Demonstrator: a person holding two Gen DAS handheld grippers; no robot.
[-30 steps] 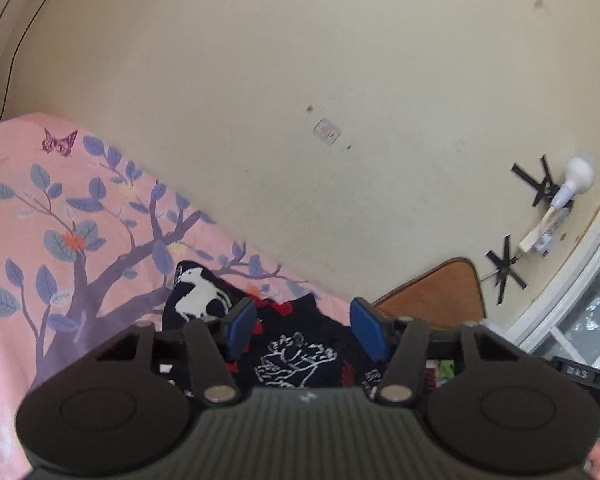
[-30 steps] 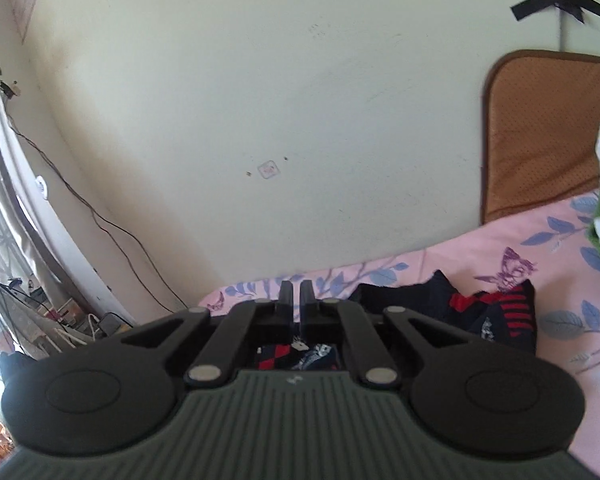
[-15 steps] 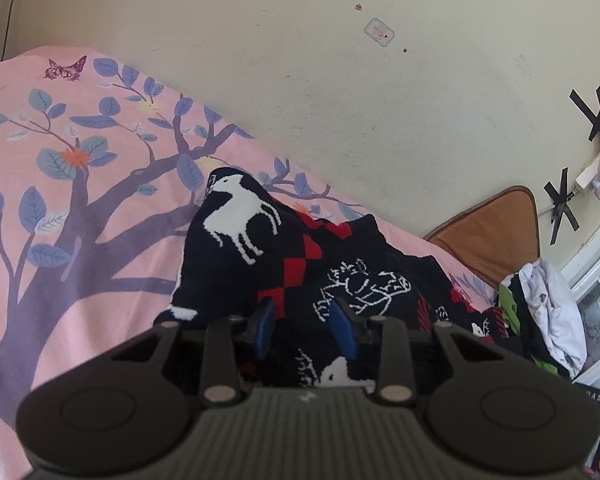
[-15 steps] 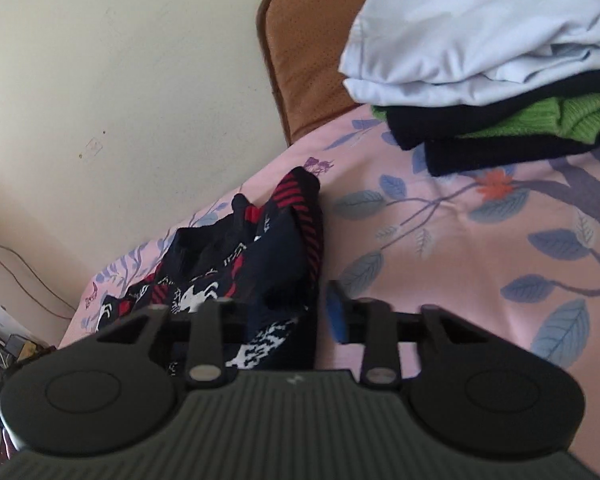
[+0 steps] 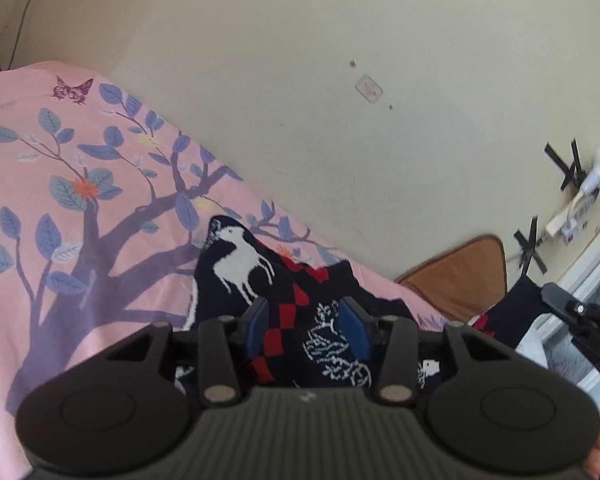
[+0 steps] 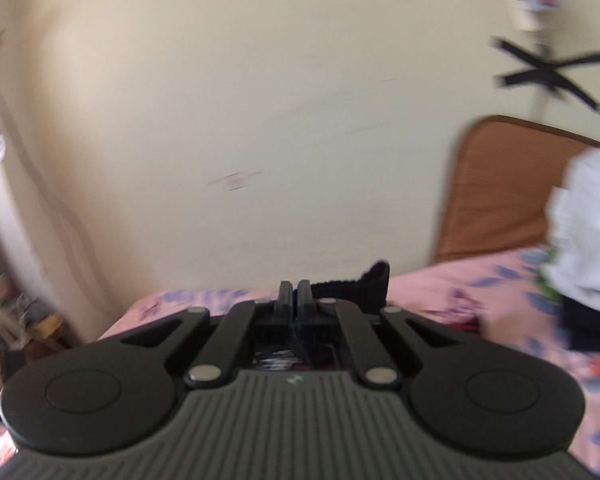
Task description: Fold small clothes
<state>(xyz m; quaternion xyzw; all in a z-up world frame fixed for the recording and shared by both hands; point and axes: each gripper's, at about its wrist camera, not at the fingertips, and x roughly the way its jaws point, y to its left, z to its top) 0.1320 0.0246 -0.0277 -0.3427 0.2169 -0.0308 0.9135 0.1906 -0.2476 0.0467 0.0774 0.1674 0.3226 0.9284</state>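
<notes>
The patterned sweater (image 5: 284, 304) lies bunched near the bed's (image 5: 60, 200) wall edge; the left gripper (image 5: 309, 330) straddles a fold half-open, the right gripper (image 6: 294, 294) seems pinched on cloth, and uneven pulling could skew the fold.

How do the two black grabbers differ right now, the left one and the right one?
The left gripper has its fingers apart. They have just been opening, and the dark sweater shows between their blue pads. The right gripper has its fingers pressed together, apparently pinching an edge of that sweater. The left view is sharp, while the right view is blurred. Both have the same black build and point over the pink bedsheet.
</notes>
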